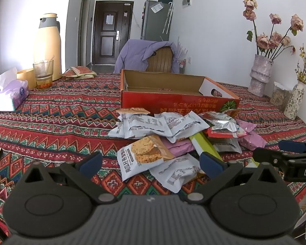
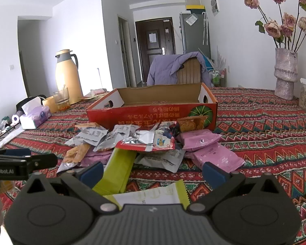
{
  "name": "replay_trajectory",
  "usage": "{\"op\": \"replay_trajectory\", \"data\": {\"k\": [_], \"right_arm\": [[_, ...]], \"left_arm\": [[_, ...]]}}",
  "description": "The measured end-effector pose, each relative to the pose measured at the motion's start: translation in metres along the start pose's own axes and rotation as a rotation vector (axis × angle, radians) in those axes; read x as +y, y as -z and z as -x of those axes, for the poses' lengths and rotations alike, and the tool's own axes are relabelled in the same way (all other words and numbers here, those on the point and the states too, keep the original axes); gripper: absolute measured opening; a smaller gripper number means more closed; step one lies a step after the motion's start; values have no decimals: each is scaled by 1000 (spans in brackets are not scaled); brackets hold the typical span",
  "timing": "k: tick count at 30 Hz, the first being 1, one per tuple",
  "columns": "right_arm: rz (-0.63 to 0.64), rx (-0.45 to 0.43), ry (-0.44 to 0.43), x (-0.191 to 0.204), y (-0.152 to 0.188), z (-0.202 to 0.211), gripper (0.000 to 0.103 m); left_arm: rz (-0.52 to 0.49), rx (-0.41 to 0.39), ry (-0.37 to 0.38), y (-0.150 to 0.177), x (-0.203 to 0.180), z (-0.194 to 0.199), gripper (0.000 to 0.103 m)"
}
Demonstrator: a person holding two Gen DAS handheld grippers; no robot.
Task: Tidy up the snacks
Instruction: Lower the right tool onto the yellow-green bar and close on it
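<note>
With both the left tool (image 1: 151, 161) and right tool (image 2: 153, 170) spread apart and empty, take one top packet from the snack pile (image 2: 144, 143) just before the red box (image 2: 153, 114), pinching its sealed edge.

White walls (image 2: 75, 30) enclosed the bright room. A dark door (image 1: 110, 33) stood at the far end beside a grey fridge (image 1: 156, 18). A chair (image 2: 188, 71) draped with purple cloth faced the table (image 1: 51, 110), covered in patterned fabric.
</note>
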State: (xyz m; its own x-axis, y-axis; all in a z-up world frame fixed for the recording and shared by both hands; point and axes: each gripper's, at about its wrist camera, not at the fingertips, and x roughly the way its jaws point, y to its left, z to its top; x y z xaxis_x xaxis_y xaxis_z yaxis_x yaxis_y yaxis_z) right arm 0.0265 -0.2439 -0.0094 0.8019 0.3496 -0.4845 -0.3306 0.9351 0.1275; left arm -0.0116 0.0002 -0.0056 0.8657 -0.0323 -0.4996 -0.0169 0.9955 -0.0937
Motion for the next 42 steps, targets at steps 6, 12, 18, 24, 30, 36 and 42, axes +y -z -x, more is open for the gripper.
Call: {"op": "replay_trajectory", "data": {"k": [6,12,18,24,30,36,42], "right_arm": [[1,1,-1,0,0,0,103],[12,13,-9,1,3,-1,103],[31,72,43,2,8,-8,103],[38,182,61,5,20,-25,103],[55,202,62,9,22,-20,103],[13,238,3,11,23,-13,103],[-88,277,-16,16,17,-31,103]], "left_arm": [[0,2,-1,0,0,0,103],[-3,4,-1,1,0,-1,103],[-3,14,-1,2,-1,-3,103],[-5,25,-3,4,-1,-3,103],[0,38,-18,5,1,-5,103],[9,61,-34,8,1,-10,103],[24,57,-48,10,7,-4,103]]}}
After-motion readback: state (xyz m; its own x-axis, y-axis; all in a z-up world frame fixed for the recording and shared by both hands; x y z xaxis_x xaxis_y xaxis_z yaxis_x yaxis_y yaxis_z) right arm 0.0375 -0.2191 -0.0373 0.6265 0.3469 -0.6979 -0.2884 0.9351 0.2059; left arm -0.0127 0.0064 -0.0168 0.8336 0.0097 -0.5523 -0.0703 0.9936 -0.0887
